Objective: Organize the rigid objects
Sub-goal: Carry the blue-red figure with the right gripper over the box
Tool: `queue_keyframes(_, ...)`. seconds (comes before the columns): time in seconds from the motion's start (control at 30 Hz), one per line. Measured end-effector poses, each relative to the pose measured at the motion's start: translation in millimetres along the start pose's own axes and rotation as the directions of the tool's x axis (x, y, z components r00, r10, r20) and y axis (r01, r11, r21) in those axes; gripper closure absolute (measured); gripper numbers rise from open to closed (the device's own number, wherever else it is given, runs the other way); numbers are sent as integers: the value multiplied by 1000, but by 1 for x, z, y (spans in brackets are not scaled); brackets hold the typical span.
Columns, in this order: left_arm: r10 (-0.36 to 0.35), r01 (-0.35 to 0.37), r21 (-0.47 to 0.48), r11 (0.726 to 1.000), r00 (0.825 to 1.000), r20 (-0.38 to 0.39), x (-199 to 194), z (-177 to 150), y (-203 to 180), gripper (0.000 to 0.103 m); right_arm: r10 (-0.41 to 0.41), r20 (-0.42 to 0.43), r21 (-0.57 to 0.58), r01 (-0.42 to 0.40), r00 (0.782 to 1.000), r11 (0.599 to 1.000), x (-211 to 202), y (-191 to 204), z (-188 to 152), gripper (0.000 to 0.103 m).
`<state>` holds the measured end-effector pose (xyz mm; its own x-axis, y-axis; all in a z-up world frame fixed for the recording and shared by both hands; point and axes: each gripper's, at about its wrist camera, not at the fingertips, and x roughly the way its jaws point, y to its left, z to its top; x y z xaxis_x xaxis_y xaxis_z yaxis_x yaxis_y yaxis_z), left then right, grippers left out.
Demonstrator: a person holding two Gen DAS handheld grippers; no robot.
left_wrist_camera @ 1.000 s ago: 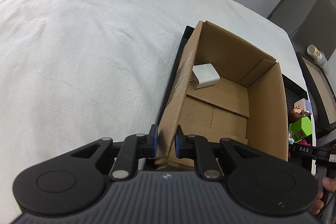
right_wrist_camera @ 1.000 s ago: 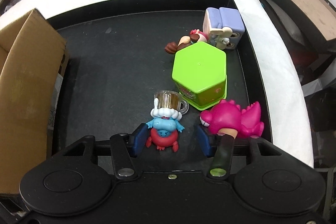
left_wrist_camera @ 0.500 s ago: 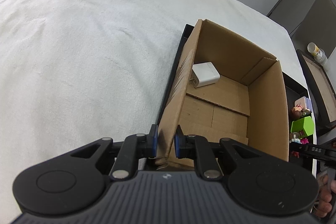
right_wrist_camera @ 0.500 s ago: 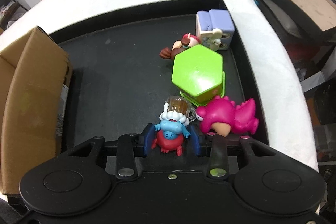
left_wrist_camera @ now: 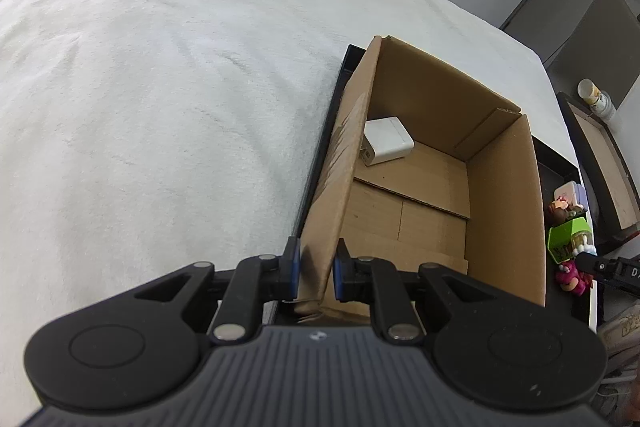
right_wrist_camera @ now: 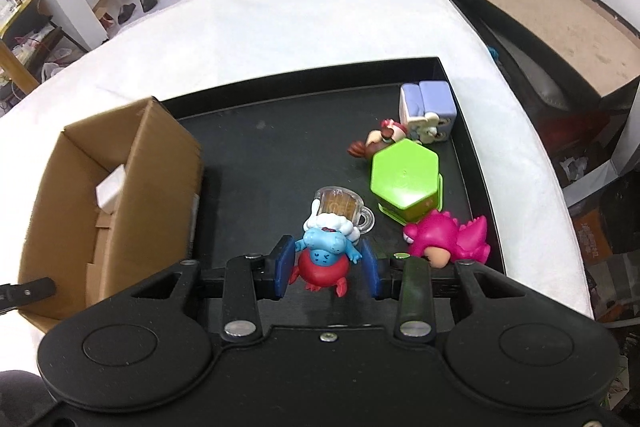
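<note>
Since the earlier frame, the small blue and red toy figure with a white cap and a clear beer mug on its head (right_wrist_camera: 329, 251) has left the floor of the black shallow tray (right_wrist_camera: 280, 147): the right gripper (right_wrist_camera: 327, 271), which stood wide around it, now has its blue pads pressed on both sides of the red body and has lifted it, so more of the tray and the room shows beyond it. Just beside it on the right lie the pink plastic dinosaur (right_wrist_camera: 448, 237) and the green hexagonal plastic box (right_wrist_camera: 404, 179), with a small brown figure (right_wrist_camera: 378, 141) and a lilac block-shaped toy (right_wrist_camera: 430, 103) further back. To the left stands the open brown cardboard box (left_wrist_camera: 504, 195), which holds only a white square charger (left_wrist_camera: 388, 141). The left gripper (left_wrist_camera: 316, 273) is nearly closed, pinching the near wall of this box, and it has not moved. I judge the work is at an early stage: one object is in the box, one is in the air, and four toys wait in the tray.
</note>
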<state>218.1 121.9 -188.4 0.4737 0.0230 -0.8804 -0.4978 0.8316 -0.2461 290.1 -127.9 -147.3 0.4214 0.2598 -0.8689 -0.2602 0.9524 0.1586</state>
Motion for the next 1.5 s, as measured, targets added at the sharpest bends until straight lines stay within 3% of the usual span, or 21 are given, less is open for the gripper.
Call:
queue_keyframes(0.63, -29, 29, 13, 999, 1000, 3, -2, -2, 1, 88, 13, 70, -75, -8, 997, 997, -33, 55, 27, 67)
queue_keyframes(1.03, -52, 52, 27, 998, 999, -7, -4, -5, 1, 88, 66, 105, -114, -54, 992, 992, -45, 97, 35, 67)
queue_keyframes(1.5, -87, 87, 52, 995, 996, -8, -7, -11, 0, 87, 110, 62, -189, -96, 992, 977, -24, 143, 39, 67)
